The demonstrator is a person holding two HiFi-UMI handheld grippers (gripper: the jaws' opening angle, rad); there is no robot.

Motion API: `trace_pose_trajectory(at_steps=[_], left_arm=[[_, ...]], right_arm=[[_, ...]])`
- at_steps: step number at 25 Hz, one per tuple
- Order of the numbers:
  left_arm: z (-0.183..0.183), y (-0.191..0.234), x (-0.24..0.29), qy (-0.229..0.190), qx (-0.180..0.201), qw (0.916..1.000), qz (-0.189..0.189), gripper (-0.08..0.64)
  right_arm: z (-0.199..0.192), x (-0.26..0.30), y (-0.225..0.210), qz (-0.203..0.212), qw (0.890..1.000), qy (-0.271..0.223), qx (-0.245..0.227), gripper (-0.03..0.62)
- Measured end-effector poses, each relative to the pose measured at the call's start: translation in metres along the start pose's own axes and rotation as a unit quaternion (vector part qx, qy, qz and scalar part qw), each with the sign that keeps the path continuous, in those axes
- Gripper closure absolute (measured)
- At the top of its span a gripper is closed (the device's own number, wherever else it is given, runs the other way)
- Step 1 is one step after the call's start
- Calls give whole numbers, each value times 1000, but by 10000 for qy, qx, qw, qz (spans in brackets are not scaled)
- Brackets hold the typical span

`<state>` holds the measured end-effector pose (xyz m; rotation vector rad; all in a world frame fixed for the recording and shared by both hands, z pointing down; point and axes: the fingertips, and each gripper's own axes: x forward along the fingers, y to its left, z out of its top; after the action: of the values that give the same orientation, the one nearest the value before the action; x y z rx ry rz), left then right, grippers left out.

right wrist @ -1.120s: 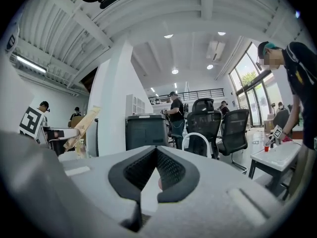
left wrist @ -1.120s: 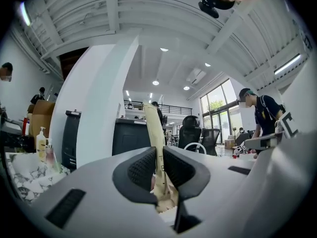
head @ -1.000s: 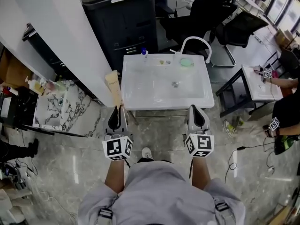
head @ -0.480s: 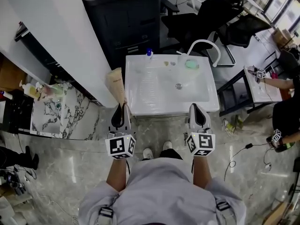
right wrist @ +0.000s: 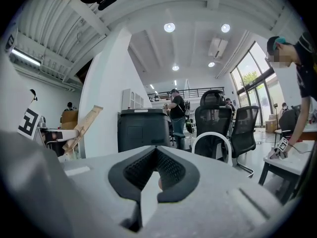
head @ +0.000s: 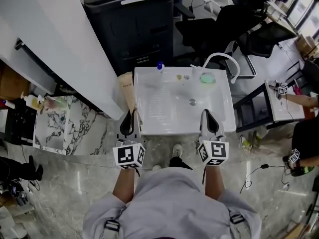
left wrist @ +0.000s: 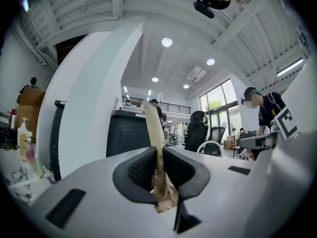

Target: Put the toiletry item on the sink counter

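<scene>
In the head view my left gripper (head: 130, 115) is shut on a beige toiletry tube (head: 127, 89), which stands upright beside the left edge of the white sink counter (head: 164, 116). In the left gripper view the tube (left wrist: 154, 128) is pinched near its crimped end between the pads of that gripper (left wrist: 159, 166). My right gripper (head: 208, 115) is at the sink's near right edge, shut with nothing in it. In the right gripper view its jaws (right wrist: 156, 155) meet, and the tube (right wrist: 84, 125) shows at the left.
A white arched faucet (head: 222, 59), a green dish (head: 207, 77) and a small blue-capped bottle (head: 160, 66) stand at the sink's back. A black cabinet (head: 134, 24) is behind, office chairs (head: 224, 26) at the back right, a marble-topped table (head: 65, 126) at the left. A person works at a side table (head: 279, 101).
Both grippers and the view have advanced toward the sink; their tips went from short of its near edge to level with it. The tube stays in the left gripper.
</scene>
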<state>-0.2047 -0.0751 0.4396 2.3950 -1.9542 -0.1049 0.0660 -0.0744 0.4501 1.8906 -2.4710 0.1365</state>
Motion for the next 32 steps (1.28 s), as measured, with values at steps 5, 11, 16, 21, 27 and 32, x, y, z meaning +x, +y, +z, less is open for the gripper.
trace_pose_trajectory(at_steps=[5,11,16,21,27,32], left_arm=[[3,-11,45,-2,-2,10000,77,517],[7,-32,89,-31,17,9998,214,517],[-2,-52,115,55,-45,9996,268,517],[-1,-61,124,76,16,9994,333,517],[0,-47,131,116,13,9991,410,517],[-5,-31,136,229,-11,9991,358,517]], right_arm=[[12,40,-31,116,9999,-86,29,594],[16,77,-69,291,9996,19,-16,593],[11,94,-92,449,9989,97,34,594],[8,108,-102,557,9983,149,73,594],[15,123,-97,587,9982,116,61,594],[17,133,-80,574,9982,114,88,594]])
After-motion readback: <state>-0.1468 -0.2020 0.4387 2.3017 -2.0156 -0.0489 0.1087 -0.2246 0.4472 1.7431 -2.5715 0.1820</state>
